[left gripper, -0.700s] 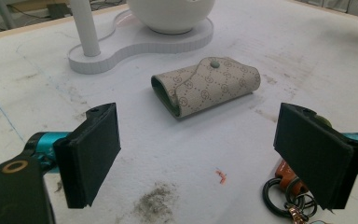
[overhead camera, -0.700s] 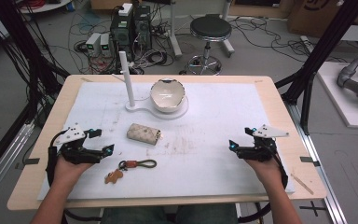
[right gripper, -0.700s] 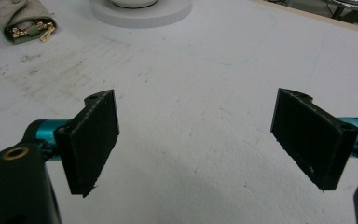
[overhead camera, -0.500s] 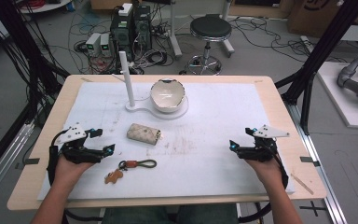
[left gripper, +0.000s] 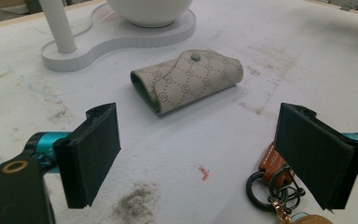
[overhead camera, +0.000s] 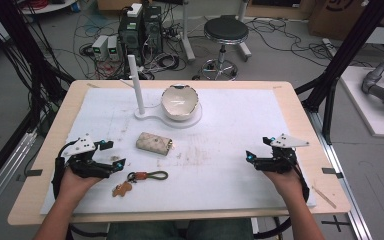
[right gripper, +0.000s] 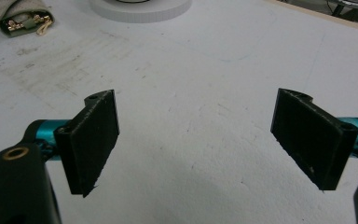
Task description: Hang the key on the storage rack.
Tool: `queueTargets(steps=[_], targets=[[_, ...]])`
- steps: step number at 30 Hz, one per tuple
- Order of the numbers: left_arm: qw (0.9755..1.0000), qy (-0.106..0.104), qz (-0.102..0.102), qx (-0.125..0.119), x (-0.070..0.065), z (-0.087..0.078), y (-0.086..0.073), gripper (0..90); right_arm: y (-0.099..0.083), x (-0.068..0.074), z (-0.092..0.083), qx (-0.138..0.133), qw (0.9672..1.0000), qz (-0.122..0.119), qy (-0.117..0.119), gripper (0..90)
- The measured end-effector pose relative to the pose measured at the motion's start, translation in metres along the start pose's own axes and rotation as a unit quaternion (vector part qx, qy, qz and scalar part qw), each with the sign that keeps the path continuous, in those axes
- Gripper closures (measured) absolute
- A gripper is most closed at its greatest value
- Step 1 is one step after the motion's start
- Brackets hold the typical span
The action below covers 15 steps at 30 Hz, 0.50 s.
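A beige patterned key pouch (overhead camera: 154,143) lies flat near the table's middle, snap flap on top (left gripper: 189,79); its open end with gold hooks faces the right gripper view (right gripper: 22,17). A keyring with a brown leather strap and olive loop (overhead camera: 140,179) lies in front of it, partly behind one jaw in the left gripper view (left gripper: 275,179). My left gripper (overhead camera: 111,156) rests open at the left, just left of the keyring, holding nothing (left gripper: 198,154). My right gripper (overhead camera: 255,150) rests open at the right over bare mat (right gripper: 196,140).
A white stand (overhead camera: 152,116) with an upright post (overhead camera: 136,84) carries a cream bowl (overhead camera: 180,102) at the back centre. A white mat (overhead camera: 230,120) covers the wooden table (overhead camera: 300,107). A stool and cables stand on the floor beyond.
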<state>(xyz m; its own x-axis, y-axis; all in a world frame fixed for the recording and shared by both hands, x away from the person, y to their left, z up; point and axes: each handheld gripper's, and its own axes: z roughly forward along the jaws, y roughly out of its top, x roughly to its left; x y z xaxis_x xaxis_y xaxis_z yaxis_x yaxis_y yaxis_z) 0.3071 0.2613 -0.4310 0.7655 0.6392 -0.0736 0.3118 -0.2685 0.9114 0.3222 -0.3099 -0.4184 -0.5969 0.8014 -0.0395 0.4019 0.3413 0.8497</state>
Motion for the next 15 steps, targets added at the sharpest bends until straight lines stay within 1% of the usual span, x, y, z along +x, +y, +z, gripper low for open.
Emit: queueTargets(steps=[1, 3, 8, 12, 15], targets=[[1.0, 0.0, 0.0, 0.0, 0.0, 0.0, 0.0, 14.4, 0.0, 0.0, 0.0, 0.0, 1.0, 0.0, 0.0, 15.3], [0.9999, -0.011, 0.004, 0.003, -0.003, 0.003, 0.001, 14.4, 0.001, 0.001, 0.001, 0.002, 1.0, -0.006, 0.001, 15.3], [0.9992, -0.032, 0.017, 0.017, -0.01, 0.012, 0.003, 14.4, 0.0, 0.0, 0.001, 0.002, 1.0, -0.004, 0.003, 15.3], [0.9975, -0.055, 0.031, 0.033, -0.018, 0.02, 0.004, 14.6, -0.001, 0.001, 0.001, 0.004, 1.0, -0.003, 0.002, 15.4], [0.9955, -0.069, 0.043, 0.048, -0.023, 0.026, 0.005, 14.6, -0.001, 0.001, 0.001, 0.005, 1.0, -0.005, 0.003, 15.3]])
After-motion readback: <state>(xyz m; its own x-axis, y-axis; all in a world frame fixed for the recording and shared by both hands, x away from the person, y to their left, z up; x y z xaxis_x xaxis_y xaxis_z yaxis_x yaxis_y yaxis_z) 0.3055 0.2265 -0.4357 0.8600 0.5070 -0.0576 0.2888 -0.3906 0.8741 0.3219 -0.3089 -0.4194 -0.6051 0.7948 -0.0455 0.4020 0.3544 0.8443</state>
